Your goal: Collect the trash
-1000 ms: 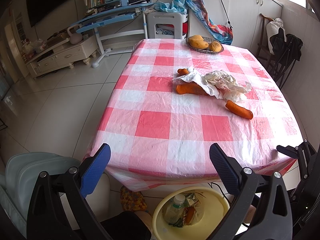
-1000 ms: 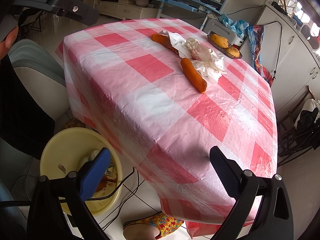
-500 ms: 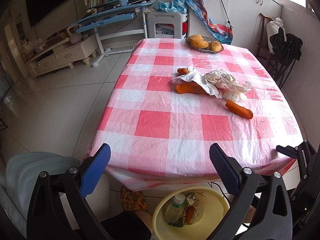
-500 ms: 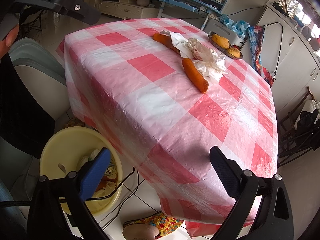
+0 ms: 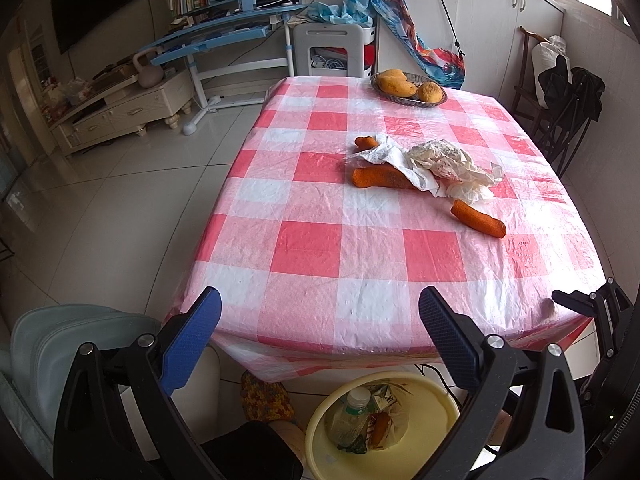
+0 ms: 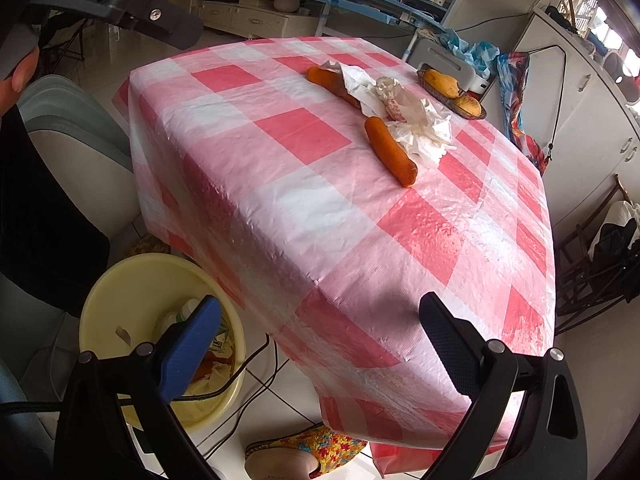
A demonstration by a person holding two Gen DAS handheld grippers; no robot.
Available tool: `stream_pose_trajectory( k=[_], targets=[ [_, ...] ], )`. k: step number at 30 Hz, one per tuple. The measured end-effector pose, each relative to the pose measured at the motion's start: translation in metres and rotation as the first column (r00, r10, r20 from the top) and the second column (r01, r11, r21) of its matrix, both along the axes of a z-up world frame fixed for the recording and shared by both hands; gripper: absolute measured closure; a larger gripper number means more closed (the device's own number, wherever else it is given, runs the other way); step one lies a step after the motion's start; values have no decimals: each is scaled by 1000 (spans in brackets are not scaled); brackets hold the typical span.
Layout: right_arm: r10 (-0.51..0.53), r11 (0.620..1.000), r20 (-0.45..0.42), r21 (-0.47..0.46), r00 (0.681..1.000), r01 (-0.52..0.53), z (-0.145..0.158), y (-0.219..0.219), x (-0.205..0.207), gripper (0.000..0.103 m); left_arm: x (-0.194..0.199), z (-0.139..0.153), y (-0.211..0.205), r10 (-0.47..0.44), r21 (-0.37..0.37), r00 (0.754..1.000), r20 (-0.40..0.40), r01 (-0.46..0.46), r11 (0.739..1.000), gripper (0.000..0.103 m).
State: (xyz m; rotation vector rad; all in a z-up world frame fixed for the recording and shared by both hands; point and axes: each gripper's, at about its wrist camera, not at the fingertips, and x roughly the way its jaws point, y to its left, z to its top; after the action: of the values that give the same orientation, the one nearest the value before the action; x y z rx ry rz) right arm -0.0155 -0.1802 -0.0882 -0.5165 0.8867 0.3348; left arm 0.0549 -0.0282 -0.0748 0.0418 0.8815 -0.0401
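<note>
Both grippers, left (image 5: 320, 312) and right (image 6: 320, 320), hang spread and empty at the table's (image 5: 360, 272) near edge, above the bin (image 5: 436, 412), ready to reach. The wrapper (image 5: 444, 164) lies mid-table among carrots (image 5: 478, 219).

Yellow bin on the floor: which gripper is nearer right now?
Hard to call; probably the left. The left gripper hangs open almost directly above the yellow bin. The right gripper, also open, sits off to the bin's right by the table corner.
</note>
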Motion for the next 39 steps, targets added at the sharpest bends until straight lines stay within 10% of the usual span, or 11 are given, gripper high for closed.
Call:
stream_pose_trajectory(
  k=[11, 24, 39],
  targets=[
    [-46, 997, 18, 55, 999, 45, 14, -9, 22, 8, 5, -30, 52, 40, -254, 990, -135, -73, 964, 8],
    [5, 987, 6, 162, 1000, -6, 29, -10, 83, 14, 3, -26, 30, -107, -83, 987, -122, 98, 992, 21],
    [-6, 983, -34, 185, 999, 12, 19, -13, 113, 26, -11, -10, 74, -169, -204, 972, -165, 134, 970, 28]
  ],
)
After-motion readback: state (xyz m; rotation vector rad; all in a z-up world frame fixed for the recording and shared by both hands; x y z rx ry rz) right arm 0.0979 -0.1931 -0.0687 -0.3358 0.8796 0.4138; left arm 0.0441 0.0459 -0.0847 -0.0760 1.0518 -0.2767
